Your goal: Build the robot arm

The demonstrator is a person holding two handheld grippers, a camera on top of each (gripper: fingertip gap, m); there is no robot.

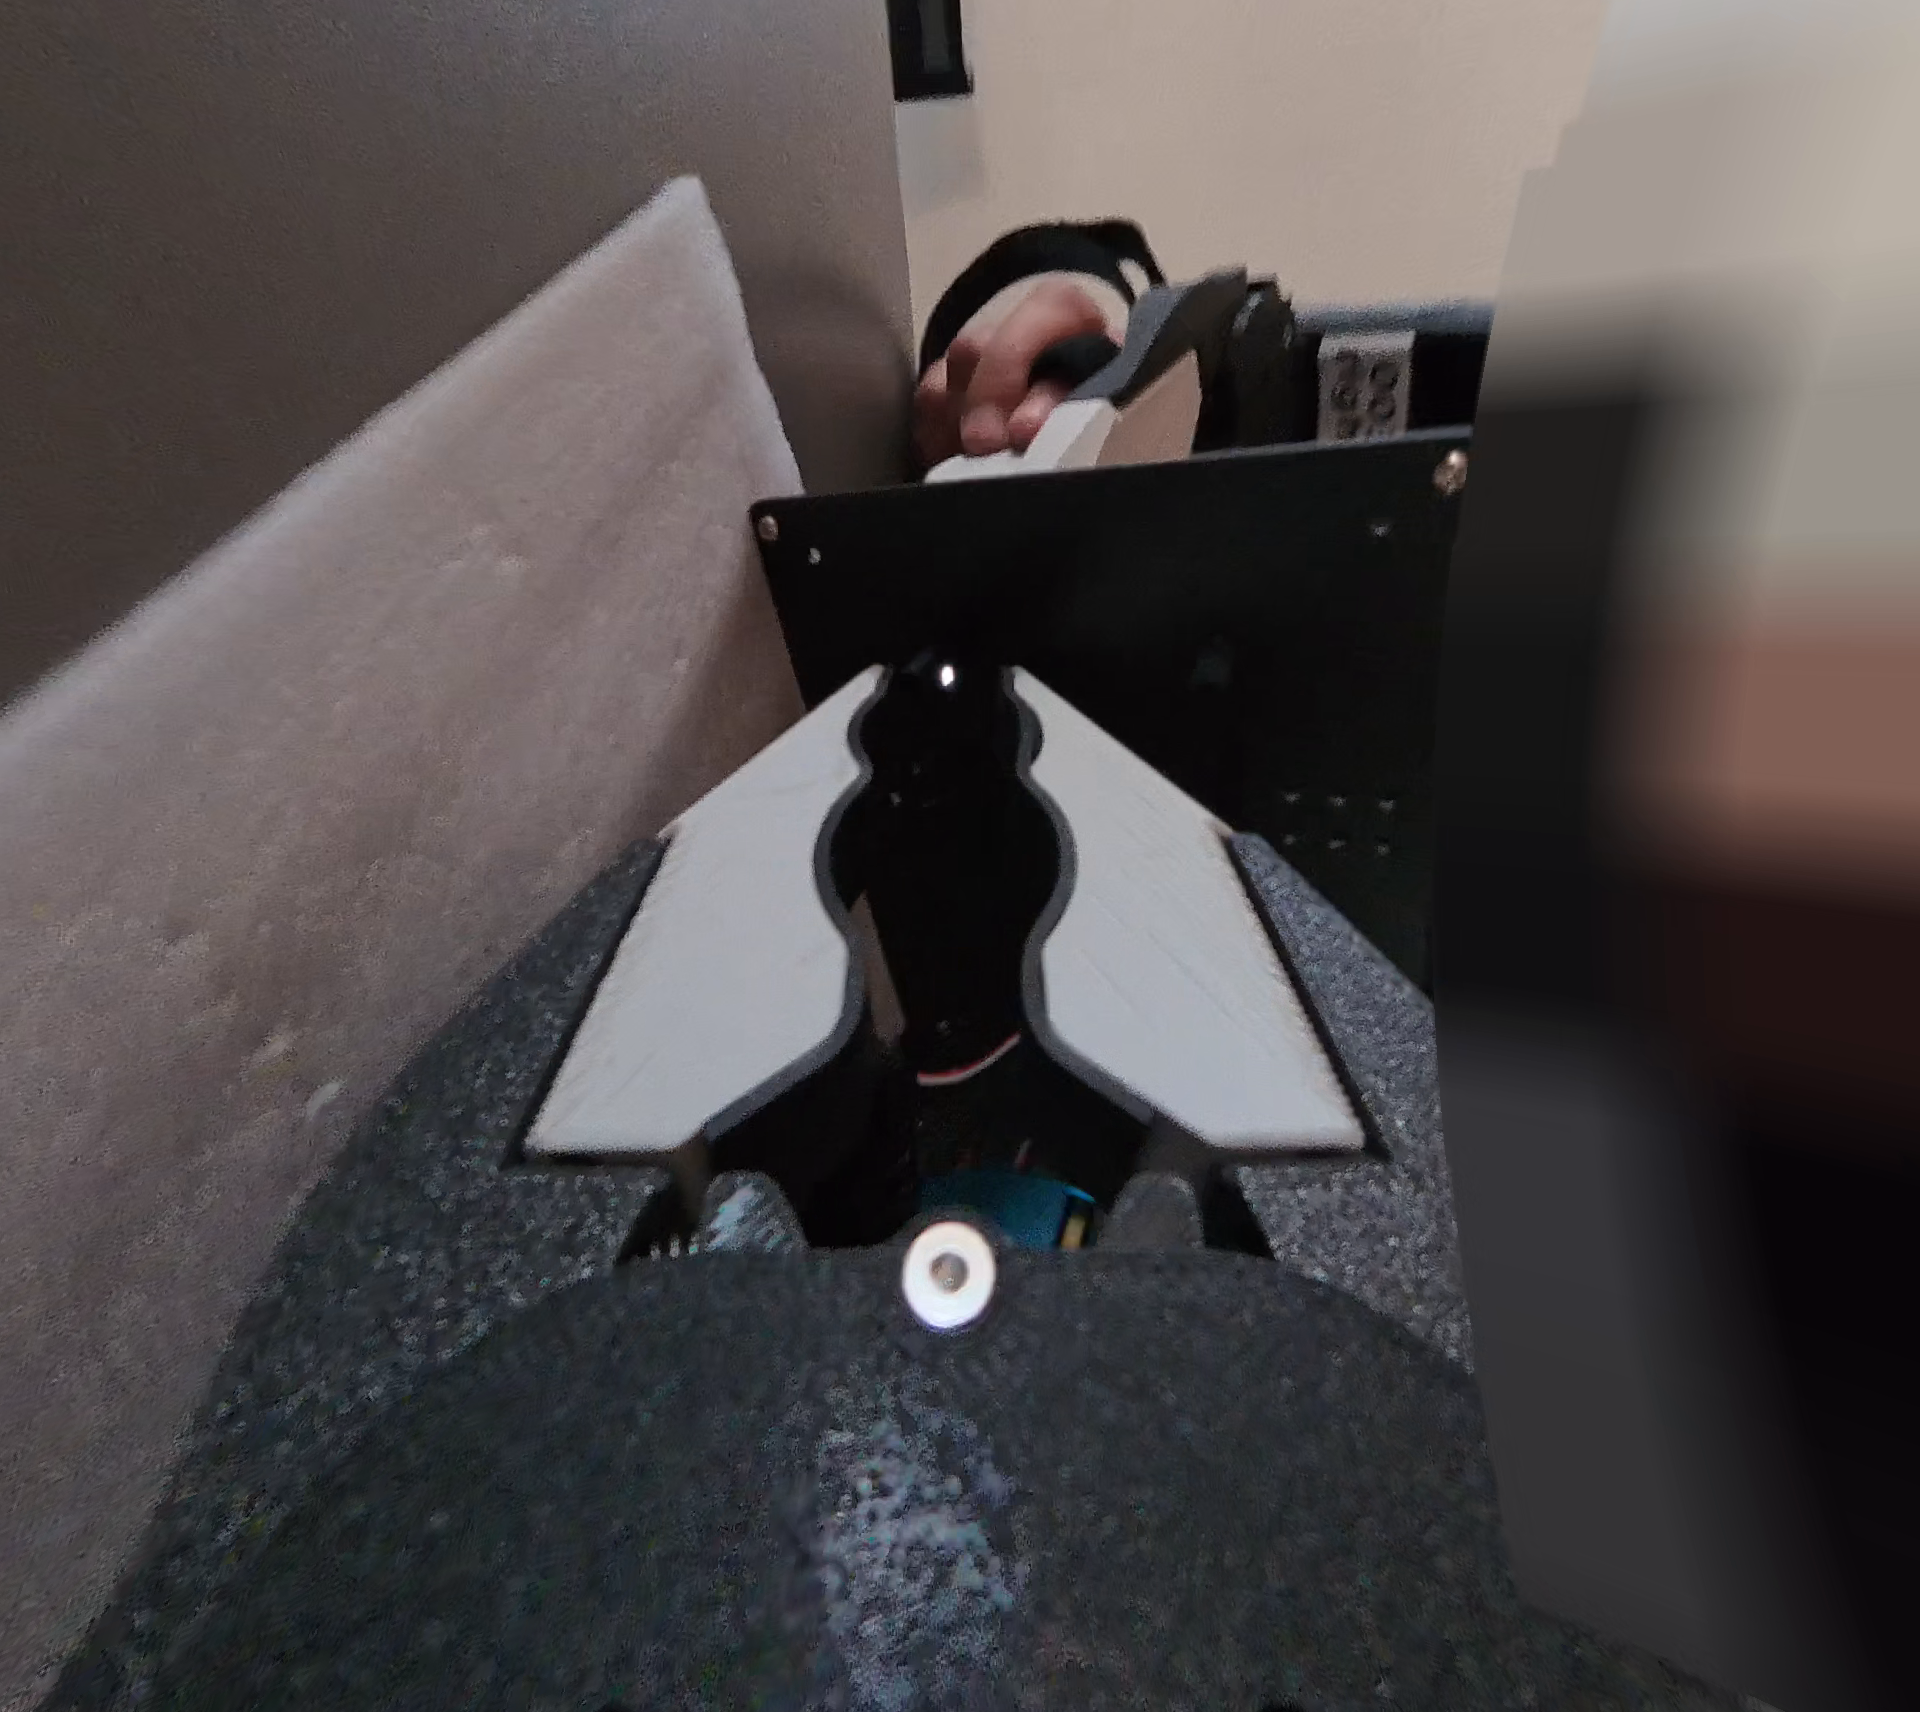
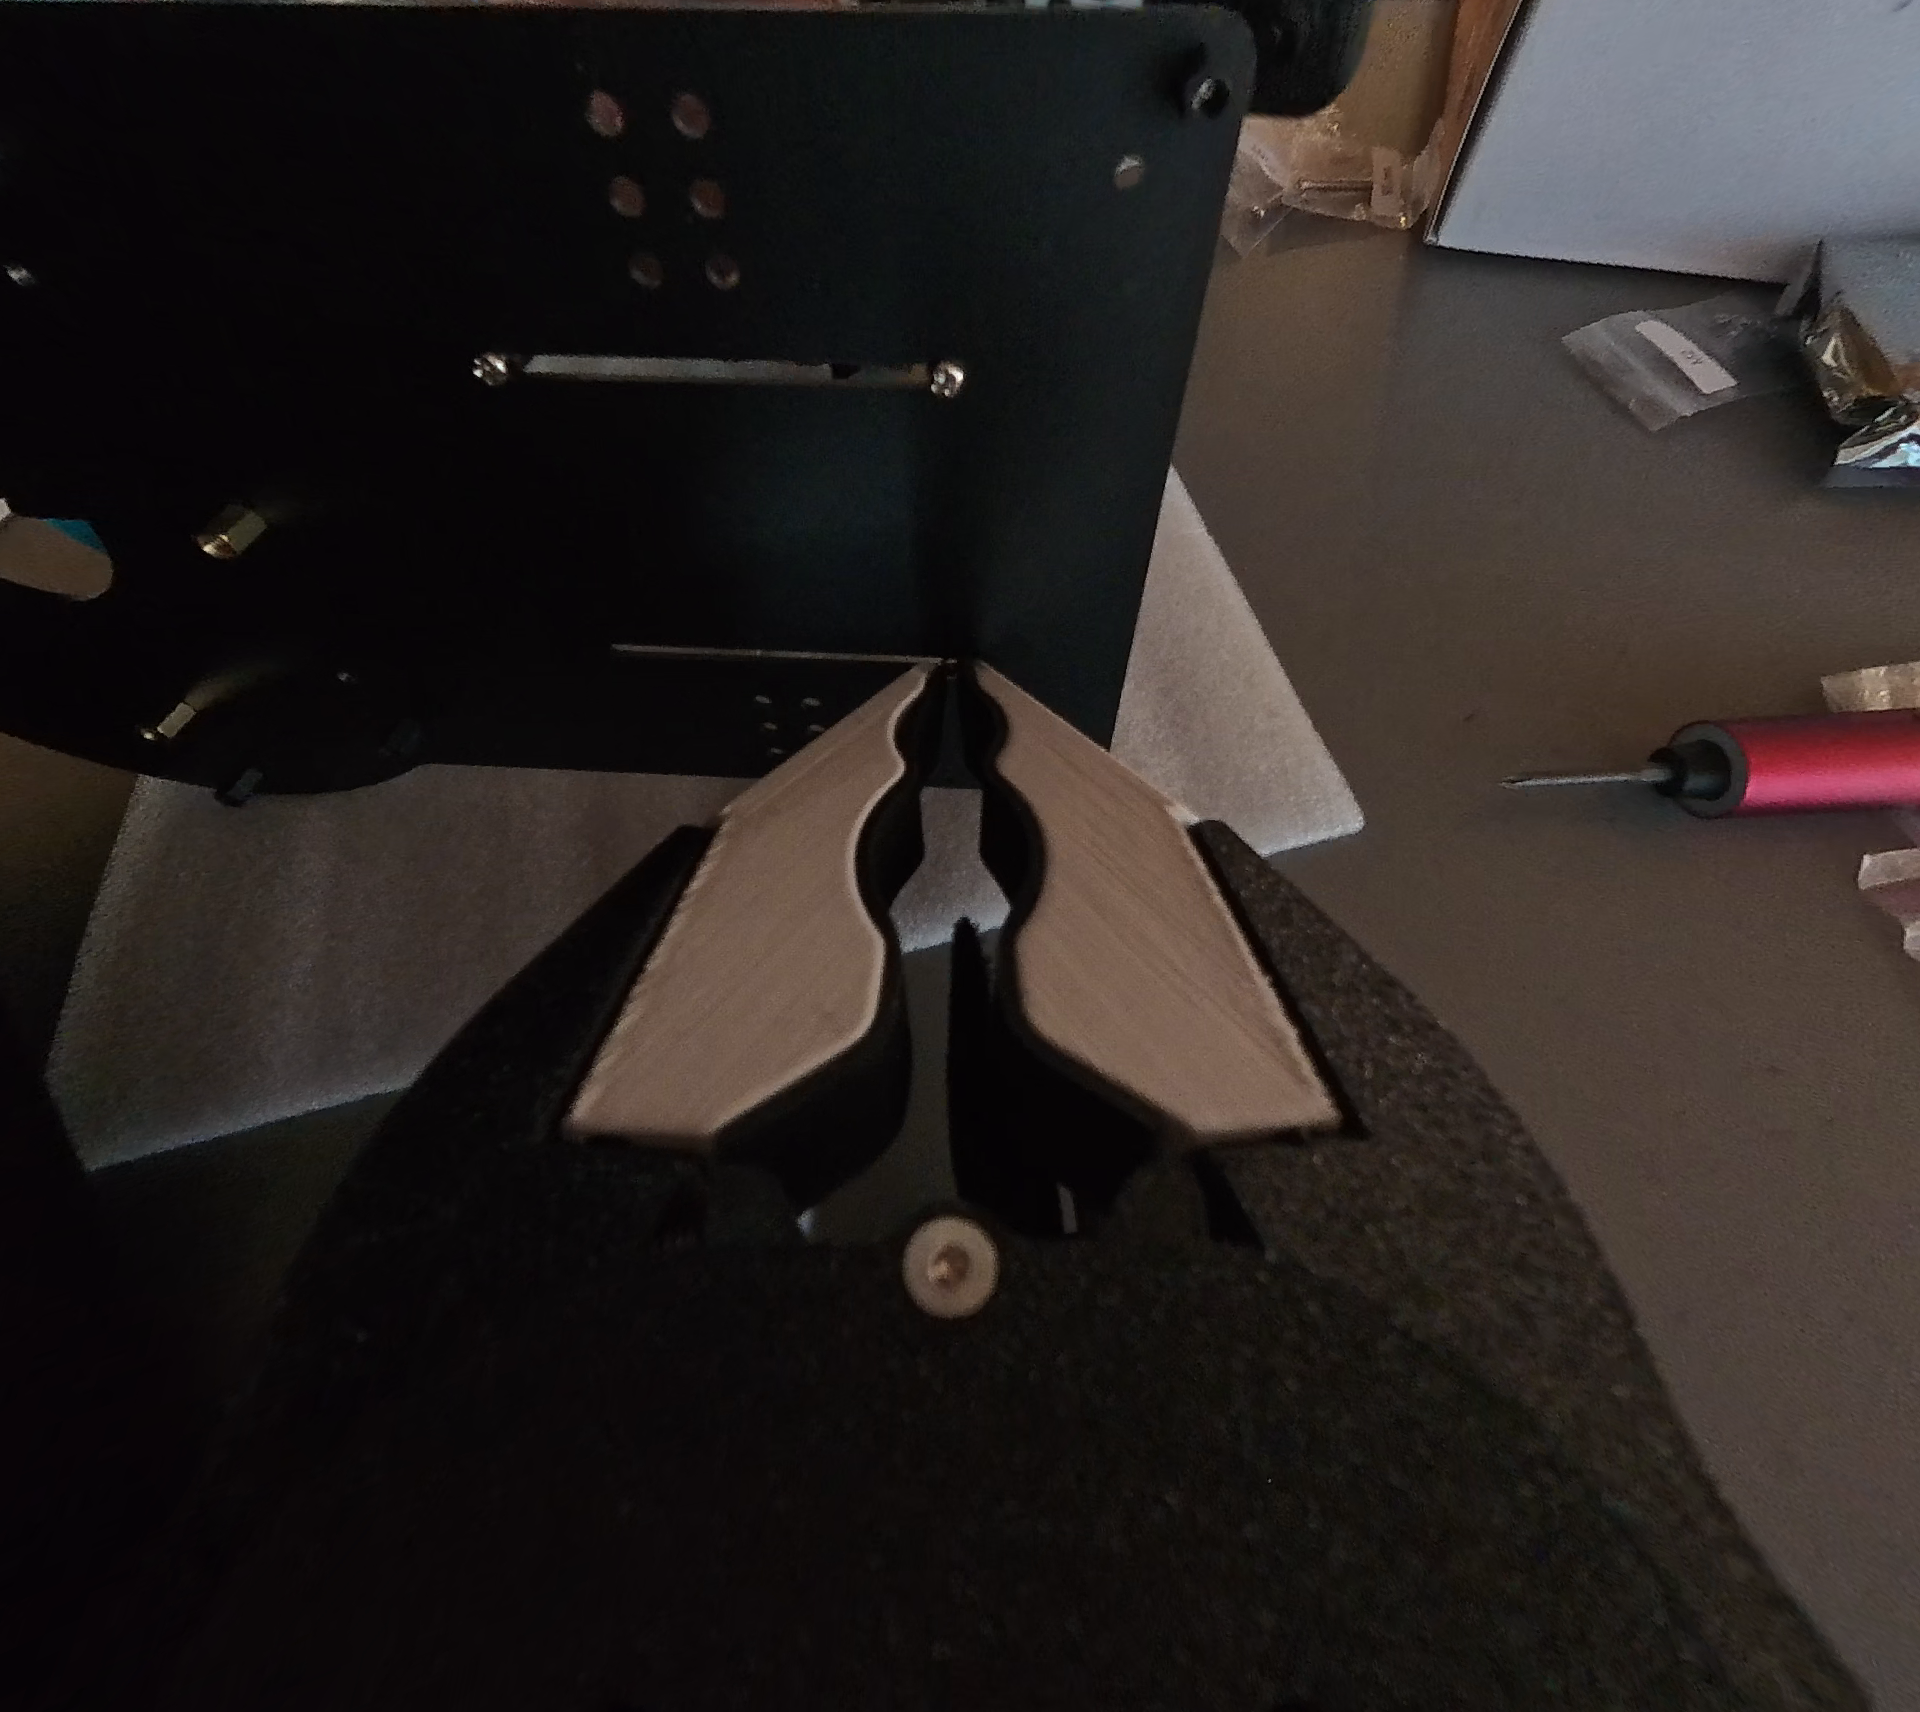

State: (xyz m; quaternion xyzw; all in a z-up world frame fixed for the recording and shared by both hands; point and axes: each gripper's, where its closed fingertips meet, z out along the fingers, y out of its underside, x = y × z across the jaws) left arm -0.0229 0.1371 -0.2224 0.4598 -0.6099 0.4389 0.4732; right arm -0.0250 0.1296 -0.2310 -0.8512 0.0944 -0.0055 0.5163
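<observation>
2 grippers meet on 1 black metal plate (image 2: 644, 457), which stands upright on edge over a white foam sheet (image 2: 1226, 717) on a dark grey table (image 2: 1507, 582). the right gripper (image 2: 948, 675) is nearly closed, its pale fingers (image 2: 1101, 956) pinching the plate's thin lower edge near its right corner. the plate carries 6 round holes, a long slot with a screw at each end, and brass standoffs at lower left. the left gripper (image 1: 940, 675) is closed around a glossy black part that fills the gap between its fingers; what that part is i cannot tell, though it sits against the same plate (image 1: 1122, 582). behind the plate in the left wrist view, a hand (image 1: 1008, 374) grips the other gripper's handle. a red screwdriver (image 2: 1766, 763) lies on the table to the right, well apart, with small plastic bags (image 2: 1662, 369) and a white box (image 2: 1704, 73) beyond it.
</observation>
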